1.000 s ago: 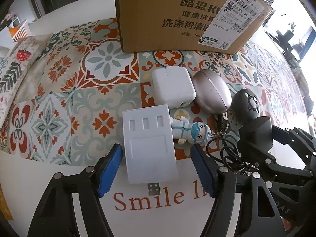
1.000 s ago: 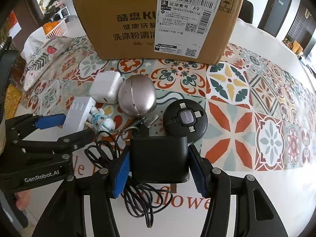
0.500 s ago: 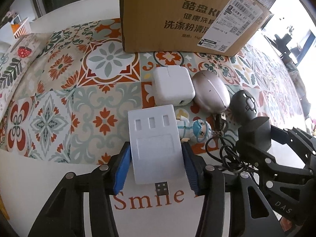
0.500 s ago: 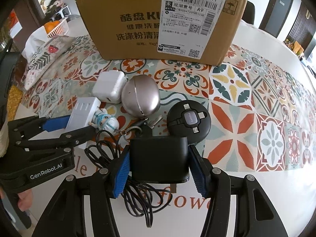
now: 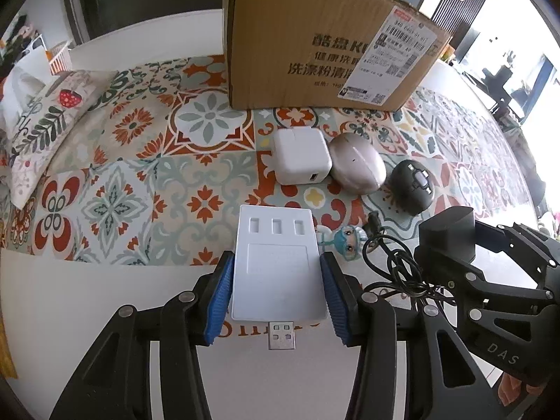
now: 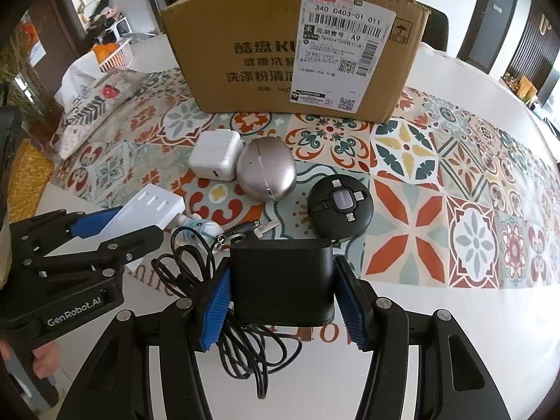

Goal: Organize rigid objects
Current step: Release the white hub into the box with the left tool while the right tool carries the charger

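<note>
My left gripper [image 5: 276, 292] is shut on a white USB hub [image 5: 278, 262], its plug pointing back toward me; the hub also shows in the right wrist view [image 6: 148, 211]. My right gripper [image 6: 281, 297] is shut on a black power adapter [image 6: 283, 280] with its coiled black cable [image 6: 245, 343] hanging; the adapter also shows in the left wrist view [image 5: 448, 234]. Both are lifted above the table. On the patterned mat lie a white charger cube [image 5: 301, 157], a silver oval case [image 5: 357, 168], a round black cable reel [image 6: 339, 206] and a small figurine keychain [image 5: 344, 241].
A large open cardboard box [image 6: 294, 56] stands at the back of the patterned mat [image 5: 140, 175]. A floral cushion [image 5: 45, 126] lies at the left. The white table [image 6: 455, 332] extends to the right and front.
My left gripper closed on the white USB hub and lifted it. My right gripper raised the black adapter, so the cable now hangs and the table objects look farther away.
</note>
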A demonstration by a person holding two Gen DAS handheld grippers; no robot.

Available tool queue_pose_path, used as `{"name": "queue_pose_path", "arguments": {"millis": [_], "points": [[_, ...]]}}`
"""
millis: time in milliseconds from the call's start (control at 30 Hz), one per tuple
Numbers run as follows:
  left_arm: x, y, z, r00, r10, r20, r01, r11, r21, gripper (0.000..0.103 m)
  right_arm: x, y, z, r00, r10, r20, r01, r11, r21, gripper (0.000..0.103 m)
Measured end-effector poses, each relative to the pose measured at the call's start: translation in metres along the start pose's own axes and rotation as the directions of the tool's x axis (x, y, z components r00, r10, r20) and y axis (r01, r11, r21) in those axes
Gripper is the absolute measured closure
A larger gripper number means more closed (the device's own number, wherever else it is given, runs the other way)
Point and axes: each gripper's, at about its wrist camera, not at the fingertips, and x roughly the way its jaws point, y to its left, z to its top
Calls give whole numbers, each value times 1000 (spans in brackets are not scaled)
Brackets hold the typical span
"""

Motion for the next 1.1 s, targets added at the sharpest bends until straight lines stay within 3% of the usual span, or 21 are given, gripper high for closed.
{"name": "queue_pose_path", "arguments": {"millis": [600,900,1100], "points": [[-43,-13,21,990,7,138,-10,1000,23,55,-38,-7,11,992,-25,127,21,999,28,47],[-46,-13,15,990,11,140,-14,1000,21,55,-33,-4,6,997,7,82,-9,1000,24,47],[-56,-16,17,986,5,169,-10,1000,27,55,-48,-1,4,991,-11,137,9,1000,15,47]]}}
